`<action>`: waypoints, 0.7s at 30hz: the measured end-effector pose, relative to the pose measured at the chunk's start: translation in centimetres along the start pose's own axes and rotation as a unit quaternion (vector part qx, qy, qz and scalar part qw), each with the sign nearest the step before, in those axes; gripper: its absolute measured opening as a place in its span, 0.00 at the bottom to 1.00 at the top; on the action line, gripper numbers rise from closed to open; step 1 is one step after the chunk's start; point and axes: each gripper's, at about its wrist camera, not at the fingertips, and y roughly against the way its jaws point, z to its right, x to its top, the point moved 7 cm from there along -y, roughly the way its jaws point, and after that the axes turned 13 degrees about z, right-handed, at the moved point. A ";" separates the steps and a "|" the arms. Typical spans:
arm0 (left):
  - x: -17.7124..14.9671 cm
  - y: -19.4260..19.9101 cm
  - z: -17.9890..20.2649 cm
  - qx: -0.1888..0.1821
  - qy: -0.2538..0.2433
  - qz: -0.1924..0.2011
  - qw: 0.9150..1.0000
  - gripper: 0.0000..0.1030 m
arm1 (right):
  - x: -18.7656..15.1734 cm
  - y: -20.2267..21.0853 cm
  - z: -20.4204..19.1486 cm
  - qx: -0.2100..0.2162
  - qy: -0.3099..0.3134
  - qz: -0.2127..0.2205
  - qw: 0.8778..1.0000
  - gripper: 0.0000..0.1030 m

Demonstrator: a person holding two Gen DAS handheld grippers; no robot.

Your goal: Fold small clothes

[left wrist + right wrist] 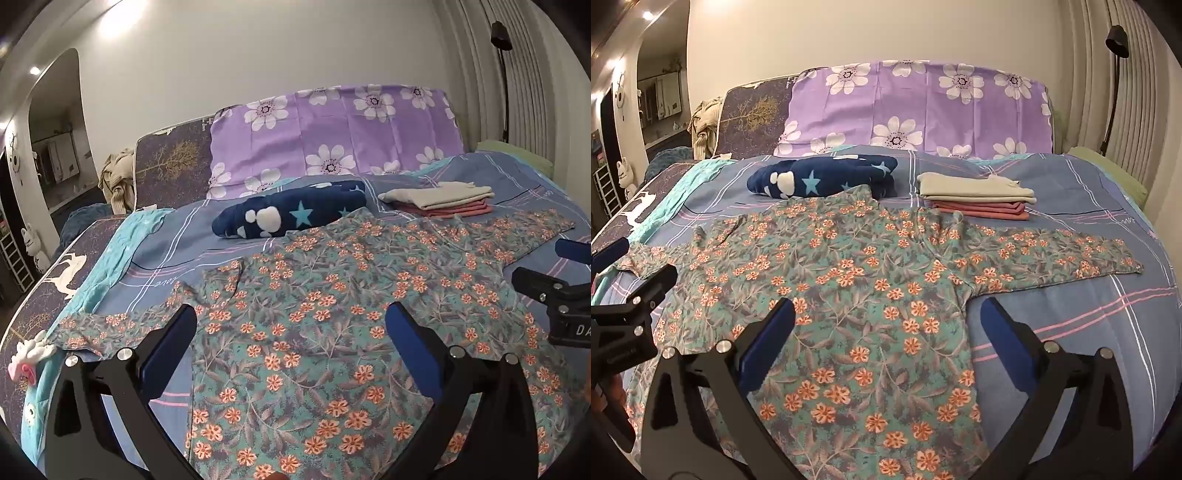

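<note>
A teal long-sleeved shirt with orange flowers (pixel 332 314) lies spread flat on the bed, sleeves out to both sides; it also shows in the right wrist view (pixel 857 295). My left gripper (pixel 291 325) is open and empty, held above the shirt's left half. My right gripper (pixel 886 317) is open and empty above the shirt's right side, near the armpit. The right gripper also shows at the right edge of the left wrist view (pixel 557 295). The left gripper also shows at the left edge of the right wrist view (pixel 631 306).
A stack of folded beige and pink clothes (pixel 979 197) lies behind the shirt. A rolled navy star blanket (pixel 823 179) lies beside it. A purple flowered pillow (pixel 923 107) stands at the headboard. A turquoise cloth (pixel 107 273) hangs along the bed's left edge.
</note>
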 end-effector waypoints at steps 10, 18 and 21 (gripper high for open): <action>-1.5 0.0 -0.1 -0.012 -0.016 -0.025 0.999 0.99 | -0.4 0.2 0.5 -0.006 -0.006 -0.005 1.000 0.98; -2.2 -0.6 0.7 -0.014 -0.026 -0.040 0.999 0.99 | -0.5 0.1 0.2 -0.005 -0.011 -0.010 1.000 0.98; -2.4 -0.6 0.9 -0.021 -0.026 -0.044 0.998 0.99 | -0.5 0.2 0.3 0.000 -0.024 -0.011 1.000 0.98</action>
